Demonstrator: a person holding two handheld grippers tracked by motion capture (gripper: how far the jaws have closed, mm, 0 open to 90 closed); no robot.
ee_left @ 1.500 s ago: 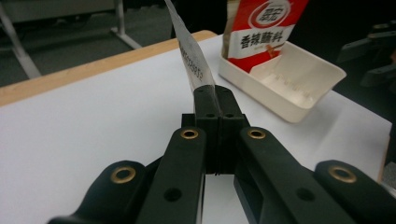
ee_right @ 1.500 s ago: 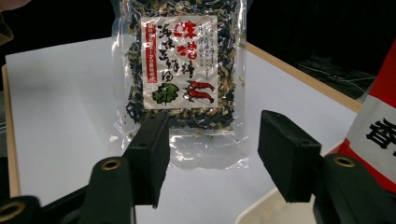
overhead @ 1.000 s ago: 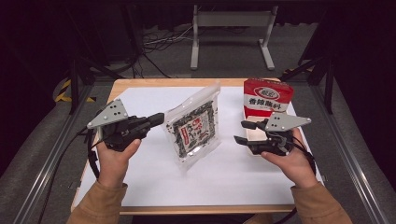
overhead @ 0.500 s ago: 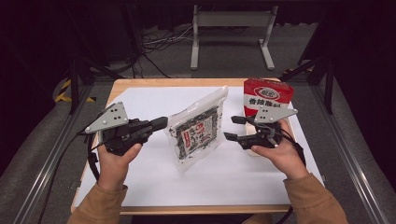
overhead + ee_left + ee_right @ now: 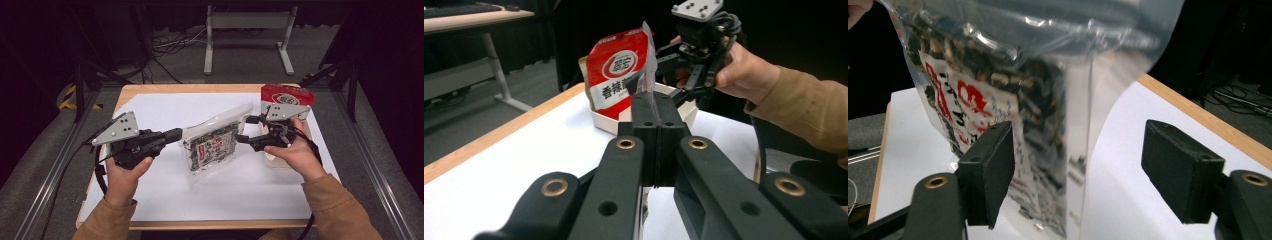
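A clear bag of dark snack pieces with a red and white label is tilted up over the table's middle. My left gripper is shut on the bag's left edge; in the left gripper view that edge rises as a thin sheet from the closed jaws. At the bag's right side, my right gripper is open and its jaws have just been opening. In the right gripper view the bag's clear edge stands between the wide-apart pads, and I see neither pad pressing on it.
A red pouch with white lettering stands in a white box at the table's far right, just behind my right hand. A white sheet covers the wooden table. A metal stand and cables lie beyond the far edge.
My right gripper has moved left, from beside the red pouch to the bag's right edge, with its jaws wider. The bag now tilts higher. The left hand has kept still.
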